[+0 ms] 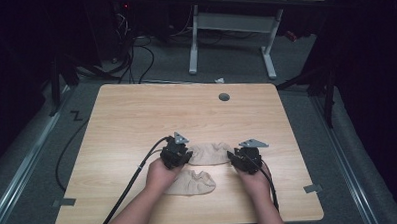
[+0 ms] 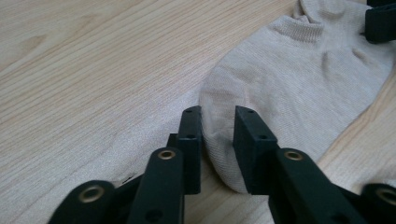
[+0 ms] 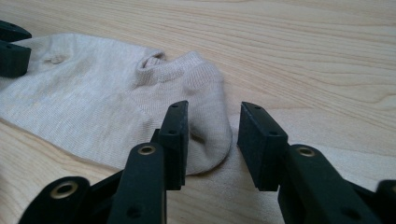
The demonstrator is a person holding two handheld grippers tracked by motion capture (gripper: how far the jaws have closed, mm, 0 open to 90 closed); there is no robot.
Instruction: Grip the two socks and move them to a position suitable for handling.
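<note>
A beige ankle sock (image 1: pixel 210 152) lies flat across the wooden table (image 1: pixel 136 114), stretched between my two grippers. My left gripper (image 1: pixel 177 154) stands at its left end. In the left gripper view the jaws (image 2: pixel 218 114) straddle the rounded end of the sock (image 2: pixel 299 79) with a gap between the pads, and the cloth is not bunched. My right gripper (image 1: pixel 244 159) is at the other end. Its jaws (image 3: pixel 214 109) are open around the cuff end of the sock (image 3: pixel 93 88), with the right pad clear of the cloth.
A second beige sock (image 1: pixel 191 183) lies crumpled near the front edge, just by the left hand. A round grommet hole (image 1: pixel 224 97) sits at the table's far side. Beyond the table stand white desk legs (image 1: pixel 193 42) and floor cables (image 1: pixel 134 59).
</note>
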